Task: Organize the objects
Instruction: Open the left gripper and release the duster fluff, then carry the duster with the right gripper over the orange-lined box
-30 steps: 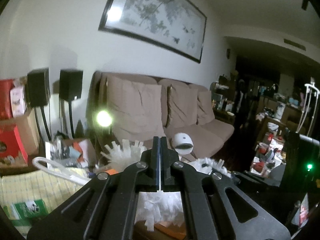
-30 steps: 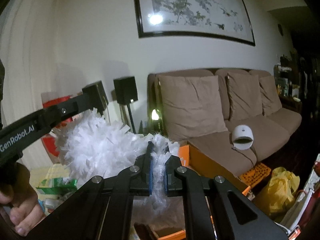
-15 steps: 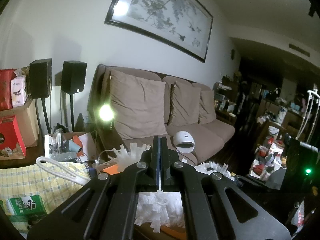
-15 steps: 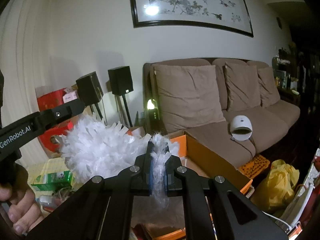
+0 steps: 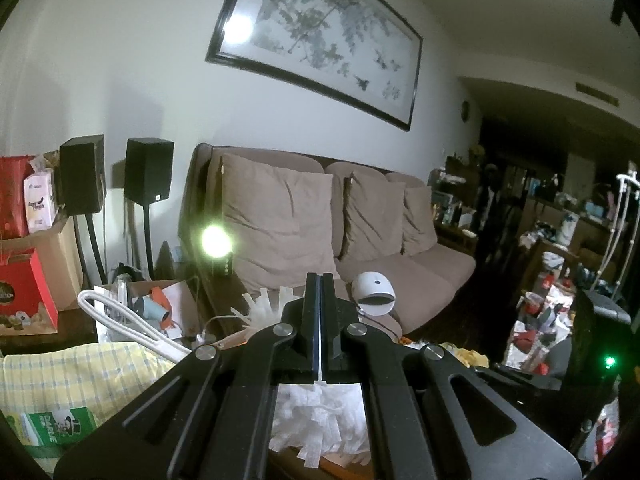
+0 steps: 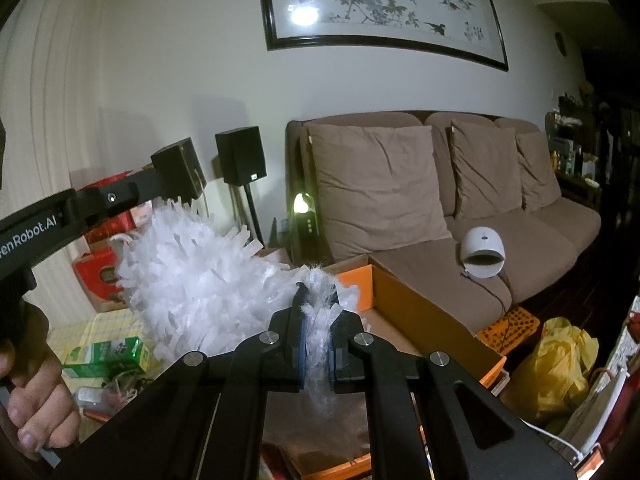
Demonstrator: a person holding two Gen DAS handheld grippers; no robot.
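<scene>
We're in a dim living room, and the biggest thing in view is the long brown fabric sofa [image 6: 460, 216] with its three cushions, a white dome-shaped gadget [image 6: 483, 253] sitting on the seat. In front of it sits the open orange cardboard box [image 6: 420, 312], flaps up, with the inside mostly hidden behind the tool. Over to the left there's a yellow checked cloth [image 5: 72, 376] with a green carton [image 6: 106, 356] on it, and clutter all round.

Now the action: a fluffy white shredded-plastic pom-pom [image 6: 192, 280] hangs in the air above the near left corner of that box. The right gripper [image 6: 316, 336] has its jaws pinched tight on a tuft of the white strands, which poke out above and below the pads. The left gripper [image 5: 321, 320] is fully closed; from its own camera nothing shows between the jaws, and the fluff sits beneath it.

As for progress, I'd say early to middle: the pom-pom is lifted but not yet put down, and plenty of loose items around the floor and cloth look unsorted
</scene>
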